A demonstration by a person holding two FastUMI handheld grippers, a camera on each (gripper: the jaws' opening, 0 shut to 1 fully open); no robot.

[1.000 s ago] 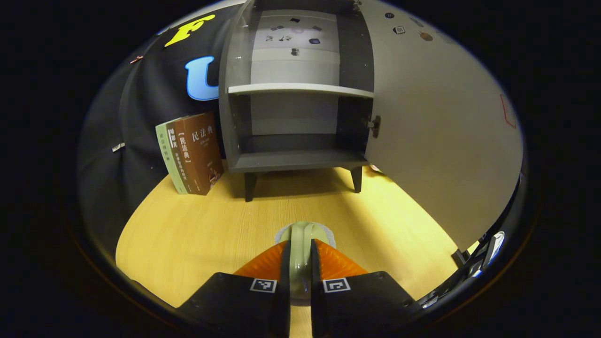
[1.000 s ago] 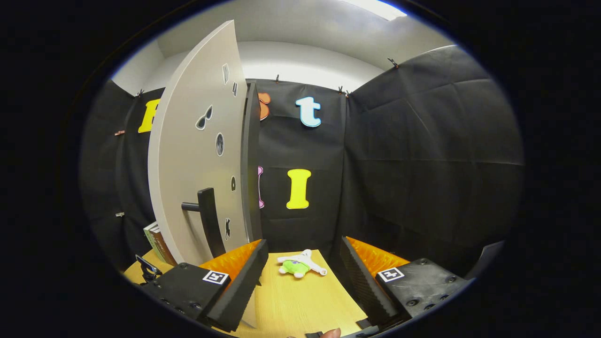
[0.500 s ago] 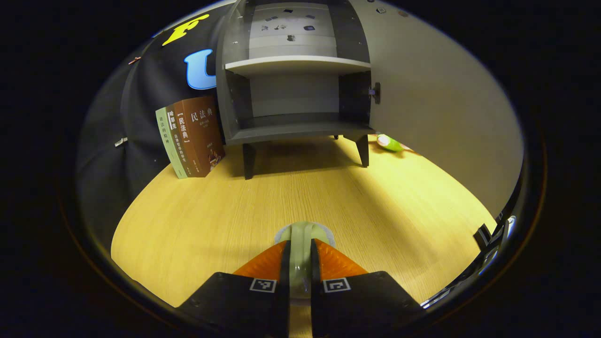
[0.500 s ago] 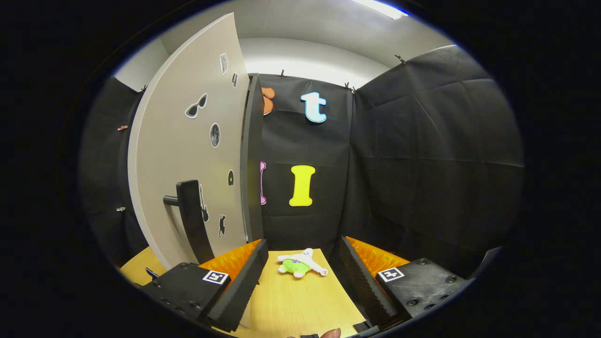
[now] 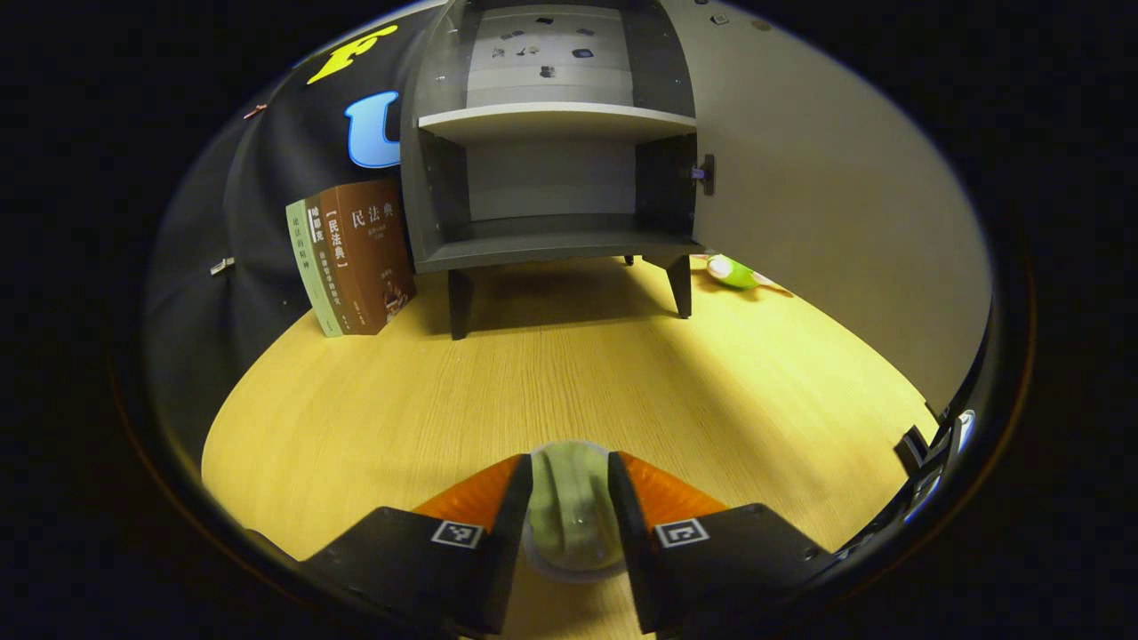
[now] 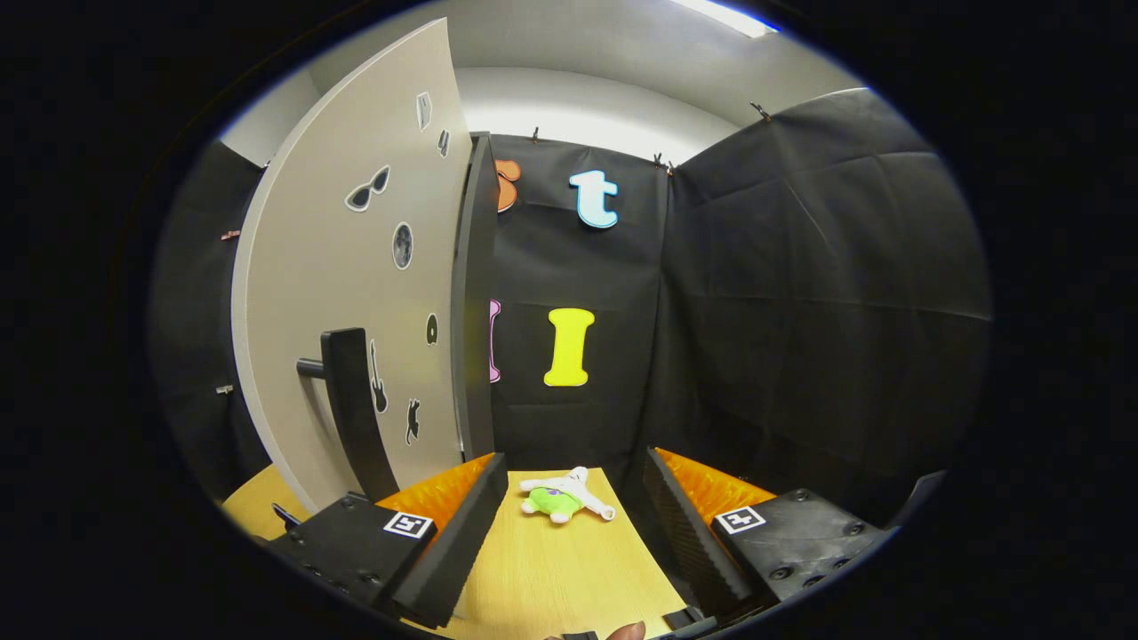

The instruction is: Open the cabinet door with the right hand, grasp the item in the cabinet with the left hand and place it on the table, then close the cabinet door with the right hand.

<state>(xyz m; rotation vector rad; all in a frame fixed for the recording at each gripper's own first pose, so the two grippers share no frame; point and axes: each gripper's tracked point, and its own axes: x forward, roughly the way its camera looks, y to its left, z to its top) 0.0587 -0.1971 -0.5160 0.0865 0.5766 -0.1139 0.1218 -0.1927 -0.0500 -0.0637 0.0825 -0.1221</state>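
A pale green item (image 5: 569,524) rests low over the wooden table (image 5: 551,382) between my left gripper's fingers. The left gripper (image 5: 569,467) is parted, its fingers close along the item's sides. The grey cabinet (image 5: 551,178) stands at the back with both shelves bare and its door (image 5: 827,204) swung wide to the right. In the right gripper view the door's outer face (image 6: 356,293) with stickers and its dark handle (image 6: 351,409) stand just left of my right gripper (image 6: 573,471), which is open and holds nothing.
Books (image 5: 351,253) lean against the cabinet's left side. A small green and white plush toy (image 6: 560,500) lies on the table past the door, also seen by the cabinet's right leg (image 5: 733,271). Black cloth walls close in the booth.
My left gripper's fingers have spread apart from the green item, which they had squeezed before, and it has dropped lower and back from the cabinet. The right gripper has barely shifted beside the door.
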